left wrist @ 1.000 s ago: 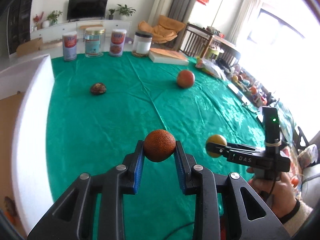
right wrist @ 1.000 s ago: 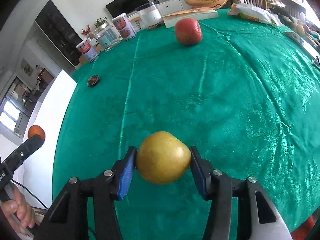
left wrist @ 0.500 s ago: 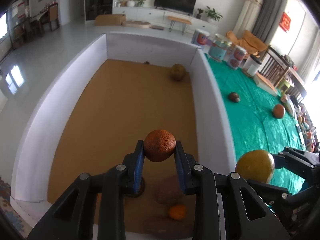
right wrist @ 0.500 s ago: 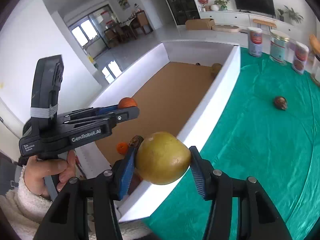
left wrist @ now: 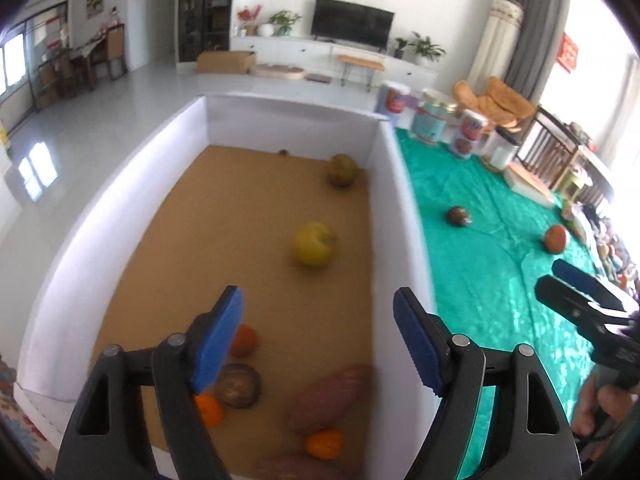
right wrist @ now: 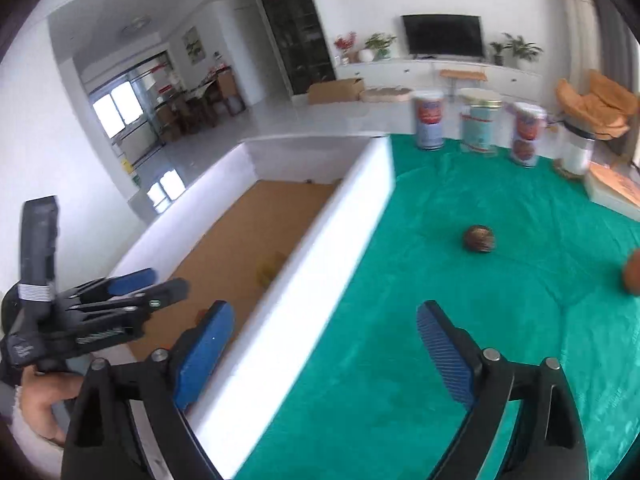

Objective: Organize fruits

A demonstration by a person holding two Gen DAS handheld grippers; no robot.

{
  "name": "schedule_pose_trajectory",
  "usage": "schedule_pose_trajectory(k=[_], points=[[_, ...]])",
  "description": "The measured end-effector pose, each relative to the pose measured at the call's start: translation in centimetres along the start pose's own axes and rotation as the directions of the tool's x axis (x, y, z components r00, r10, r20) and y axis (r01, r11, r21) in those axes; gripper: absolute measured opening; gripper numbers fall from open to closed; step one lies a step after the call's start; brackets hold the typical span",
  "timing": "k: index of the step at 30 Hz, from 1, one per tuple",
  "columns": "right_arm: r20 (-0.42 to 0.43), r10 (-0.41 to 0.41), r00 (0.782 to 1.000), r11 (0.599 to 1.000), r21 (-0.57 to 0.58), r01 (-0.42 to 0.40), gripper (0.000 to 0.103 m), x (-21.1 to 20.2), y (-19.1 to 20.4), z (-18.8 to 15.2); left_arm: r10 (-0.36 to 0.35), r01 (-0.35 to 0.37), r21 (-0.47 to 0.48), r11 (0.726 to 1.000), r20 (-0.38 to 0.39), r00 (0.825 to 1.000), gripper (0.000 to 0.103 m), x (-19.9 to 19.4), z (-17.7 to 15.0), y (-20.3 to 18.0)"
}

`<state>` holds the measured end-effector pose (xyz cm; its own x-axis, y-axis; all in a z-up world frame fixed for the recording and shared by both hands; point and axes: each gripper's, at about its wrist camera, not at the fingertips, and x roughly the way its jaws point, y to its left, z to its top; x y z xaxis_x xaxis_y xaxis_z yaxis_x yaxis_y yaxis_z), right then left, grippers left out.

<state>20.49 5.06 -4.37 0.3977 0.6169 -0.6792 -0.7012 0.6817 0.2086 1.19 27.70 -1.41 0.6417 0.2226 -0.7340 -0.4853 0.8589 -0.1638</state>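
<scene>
Hovering over box [left wrist: 384, 200]: left hand-held gripper [left wrist: 318, 334] just opened, empty; yellow fruit [left wrist: 314, 243] lying beyond it.

My table wears a green cloth [left wrist: 472, 280], and on it to the left stands the white-walled box [left wrist: 384, 216] with its brown floor. Out on the cloth lie a dark round fruit [left wrist: 459, 216] and, further right, a reddish fruit [left wrist: 555, 238], well apart from each other. Along the far edge stand three printed tins [right wrist: 479, 126] in a row, then a white jar [right wrist: 576, 151] to their right, and beside that a flat box [right wrist: 614, 190].
</scene>
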Motion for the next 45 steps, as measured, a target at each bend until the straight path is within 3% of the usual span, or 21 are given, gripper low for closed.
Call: schedule_pose_trajectory(k=[2,3,5,7,9,12,15,17,18,23,26,31,45], points=[[-0.012,-0.165,0.986,0.983,0.084,0.166,0.098,-0.7,-6.8,-2.5,-0.082,0.080,0.073,0.994,0.018,0.996,0.089,-0.5,-0.5,-4.3],[-0.044,-0.272,0.961,0.955,0.112,0.276,0.098,-0.9,-10.2,-4.1,-0.128,0.125,0.116,0.985,0.012,0.992,0.090,-0.5,-0.8,-6.7],[-0.131,-0.437,0.890,0.874,0.172,0.455,0.098,-1.2,-16.7,-7.0,-0.221,0.220,0.194,0.956,-0.019,0.975,0.093,0.5,-1.7,-11.7],[-0.196,-0.518,0.832,0.803,0.223,0.553,0.098,-2.2,-21.8,-9.2,-0.254,0.261,0.253,0.932,-0.060,0.965,0.093,2.7,-2.6,-16.3],[-0.215,-0.557,0.802,0.765,0.243,0.596,0.098,-2.5,-24.8,-10.2,-0.256,0.271,0.278,0.922,-0.092,0.962,0.093,5.7,-3.2,-20.0],[-0.193,-0.553,0.810,0.768,0.260,0.586,0.103,-2.9,-26.4,-10.0,-0.241,0.266,0.282,0.922,-0.122,0.963,0.093,10.1,-3.6,-23.9],[-0.196,-0.573,0.796,0.758,0.243,0.606,0.103,-0.2,-27.9,-7.6,-0.201,0.222,0.291,0.931,-0.103,0.974,0.093,13.8,-3.4,-26.5],[-0.202,-0.515,0.833,0.774,0.308,0.553,0.103,0.9,-29.8,-6.6,-0.169,0.189,0.300,0.935,-0.091,0.981,0.093,15.8,-3.2,-27.5],[-0.208,-0.534,0.820,0.760,0.306,0.573,0.103,1.8,-30.6,-5.7,-0.148,0.167,0.307,0.937,-0.085,0.985,0.093,16.8,-3.1,-27.9],[-0.210,-0.539,0.816,0.748,0.326,0.578,0.103,2.6,-32.1,-5.1,-0.055,0.085,0.314,0.946,-0.103,0.993,0.093,20.1,-3.1,-27.7],[-0.209,-0.539,0.816,0.748,0.326,0.578,0.103,2.6,-32.2,-5.1,-0.076,0.105,0.276,0.955,-0.114,0.991,0.094,20.2,-2.8,-27.0],[-0.208,-0.539,0.816,0.748,0.326,0.578,0.103,2.6,-32.2,-5.1,-0.053,0.091,0.323,0.942,-0.125,0.991,0.100,20.4,-3.2,-27.9],[-0.208,-0.539,0.816,0.748,0.326,0.578,0.103,2.6,-32.2,-5.1,-0.056,0.095,0.322,0.942,-0.128,0.990,0.100,20.5,-3.2,-27.9]])
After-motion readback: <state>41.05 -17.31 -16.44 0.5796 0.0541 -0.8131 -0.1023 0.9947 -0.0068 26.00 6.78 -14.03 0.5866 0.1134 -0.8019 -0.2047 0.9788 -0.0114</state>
